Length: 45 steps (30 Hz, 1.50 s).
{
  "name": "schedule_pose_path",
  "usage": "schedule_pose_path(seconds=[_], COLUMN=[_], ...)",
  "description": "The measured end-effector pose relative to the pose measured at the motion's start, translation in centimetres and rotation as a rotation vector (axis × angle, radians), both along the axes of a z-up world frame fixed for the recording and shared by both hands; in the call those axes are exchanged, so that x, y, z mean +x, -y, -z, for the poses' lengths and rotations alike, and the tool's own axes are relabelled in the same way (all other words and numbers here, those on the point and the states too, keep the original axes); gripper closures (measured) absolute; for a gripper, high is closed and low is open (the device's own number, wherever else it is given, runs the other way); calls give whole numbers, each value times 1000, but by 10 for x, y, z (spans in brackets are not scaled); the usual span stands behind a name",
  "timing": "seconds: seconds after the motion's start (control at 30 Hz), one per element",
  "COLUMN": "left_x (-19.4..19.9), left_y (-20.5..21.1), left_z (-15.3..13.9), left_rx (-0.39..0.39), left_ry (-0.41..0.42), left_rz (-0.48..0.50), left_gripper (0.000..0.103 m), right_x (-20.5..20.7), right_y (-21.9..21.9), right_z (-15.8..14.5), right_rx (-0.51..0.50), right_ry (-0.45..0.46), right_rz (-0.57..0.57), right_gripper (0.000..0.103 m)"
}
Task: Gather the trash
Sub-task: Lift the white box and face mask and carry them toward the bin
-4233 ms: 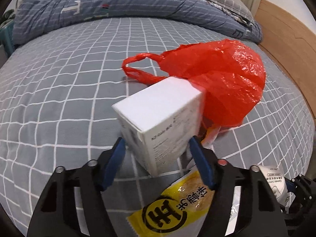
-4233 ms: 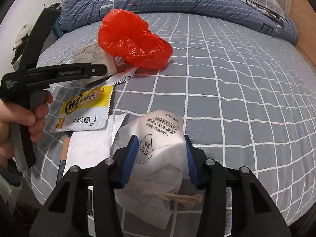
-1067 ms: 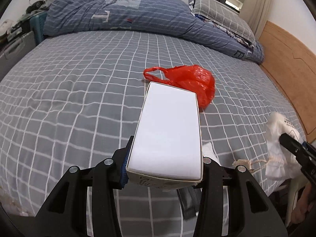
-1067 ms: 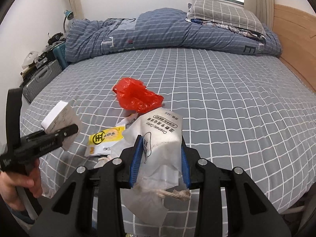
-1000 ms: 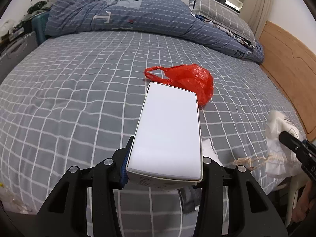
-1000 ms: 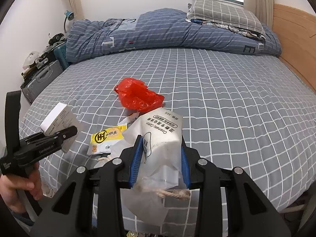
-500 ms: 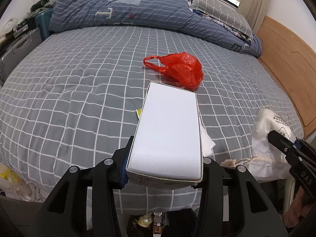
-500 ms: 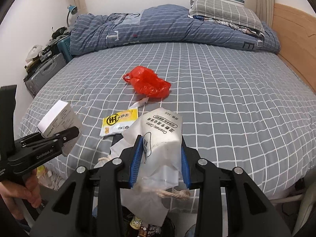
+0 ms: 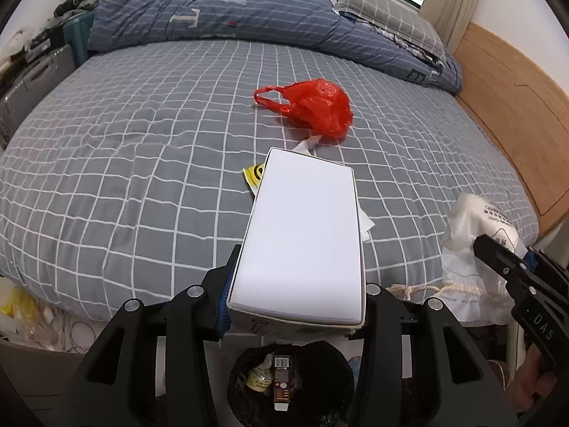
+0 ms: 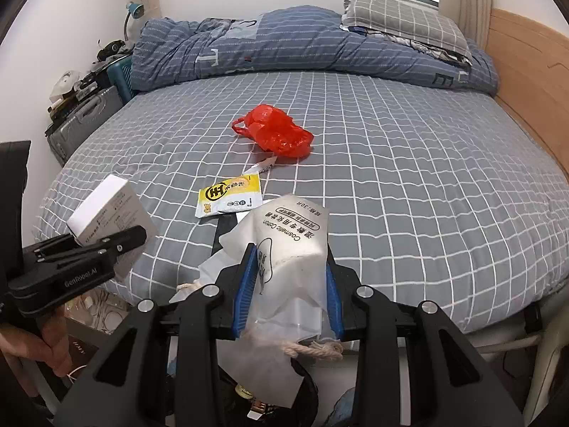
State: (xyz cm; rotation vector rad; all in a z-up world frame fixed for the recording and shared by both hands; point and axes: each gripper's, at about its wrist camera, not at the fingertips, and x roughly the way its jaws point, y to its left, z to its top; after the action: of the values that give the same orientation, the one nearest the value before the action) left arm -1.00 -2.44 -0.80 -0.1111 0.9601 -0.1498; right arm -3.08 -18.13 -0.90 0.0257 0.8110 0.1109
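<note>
Directly below both grippers, off the near edge of the bed, stands a dark trash bin [image 9: 290, 384] with a small bottle and a packet already in it. The left gripper [image 9: 295, 295] is clamped on a white box [image 9: 302, 235], held lengthwise and pointing out over the mattress, with its near end above the bin's mouth. The right gripper [image 10: 290, 284] has its blue pads pressed on a cotton-pad bag [image 10: 291, 249], whose crumpled plastic and rope drawstring [image 10: 313, 348] dangle toward the bin.

The step in hand looks like the drop. To do it well, each load should probably be centred over the opening before the fingers part: the box is long, so tipping its near end downward would help it fall in rather than catch on the rim. The bag is soft and may cling to a pad, and its drawstring could snag. Releasing one at a time would keep them from colliding.

Farther out on the grey checked bedsheet [image 10: 409, 178] lie a yellow snack packet [image 10: 231, 195], a thin white wrapper strip [image 10: 261, 166] and a red plastic bag [image 10: 275, 135], all still to be collected. Beyond them a blue quilt [image 10: 284, 46] and a pillow [image 10: 398, 17] sit at the far end, and none of these obstructs the drop.
</note>
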Motion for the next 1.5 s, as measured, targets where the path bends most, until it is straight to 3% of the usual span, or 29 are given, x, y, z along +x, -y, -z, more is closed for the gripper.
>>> schedule_pose_path(seconds=[0.97,1.5], left_x=[-79,-112], left_y=[5,8], left_z=[-2,10], left_rx=[7,-2], left_ry=[-19,-52], left_rz=[35,26], left_gripper=[59,59], right_x=[-75,-108], right_y=[-19,-9], right_z=[-2,4], right_rx=[-36,7], right_ry=[14,7], right_rz=[-7,2], right_gripper=[69,69])
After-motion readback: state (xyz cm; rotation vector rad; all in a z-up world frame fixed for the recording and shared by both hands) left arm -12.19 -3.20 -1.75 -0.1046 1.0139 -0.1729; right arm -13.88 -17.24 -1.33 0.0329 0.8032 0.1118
